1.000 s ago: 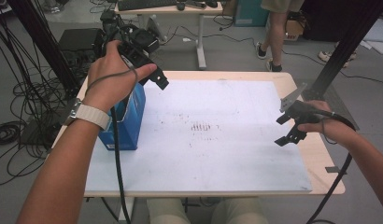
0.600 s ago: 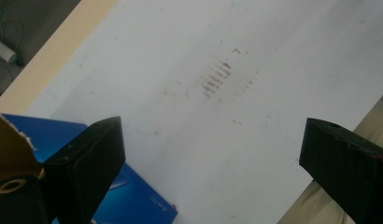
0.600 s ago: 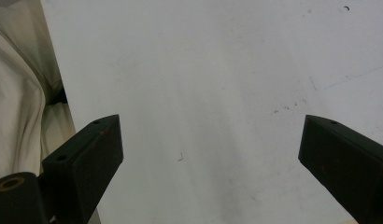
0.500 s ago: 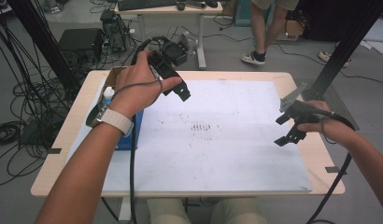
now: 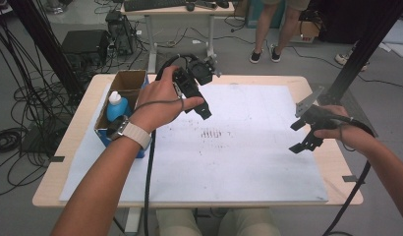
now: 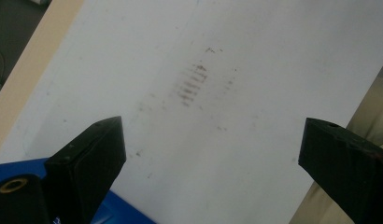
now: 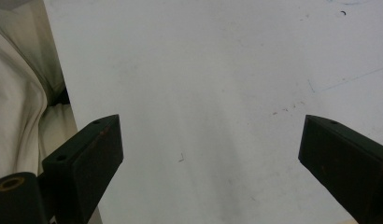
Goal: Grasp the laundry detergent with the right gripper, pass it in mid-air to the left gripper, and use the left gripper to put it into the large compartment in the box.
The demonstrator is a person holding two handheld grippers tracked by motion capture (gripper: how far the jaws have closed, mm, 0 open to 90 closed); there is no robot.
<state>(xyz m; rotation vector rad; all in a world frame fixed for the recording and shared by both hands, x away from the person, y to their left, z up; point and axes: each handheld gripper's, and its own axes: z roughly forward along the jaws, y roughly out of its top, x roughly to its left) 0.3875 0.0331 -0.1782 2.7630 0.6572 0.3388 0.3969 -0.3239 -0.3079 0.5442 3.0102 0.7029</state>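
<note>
My left gripper (image 5: 198, 102) hangs above the white sheet (image 5: 239, 162), just right of an open cardboard box (image 5: 127, 81) with blue sides. In the left gripper view its jaws (image 6: 210, 135) stand wide open with nothing between them, over a patch of dark smudge marks (image 6: 192, 84). My right gripper (image 5: 303, 133) hovers over the sheet's right edge. Its jaws (image 7: 210, 135) are also wide open, with bare white sheet (image 7: 217, 70) below. A blue bottle with a white cap (image 5: 116, 105) stands in the box.
The smudge marks (image 5: 212, 132) lie mid-sheet between the two grippers. The box's blue corner (image 6: 129, 214) sits just under the left gripper. Another table, cables and a standing person's legs (image 5: 271, 29) are beyond the far edge. Light trousers (image 7: 21, 93) lie at the near edge.
My left hand has carried its gripper from above the box rightward over the sheet, which uncovers the box and bottle. The right gripper has stayed put.
</note>
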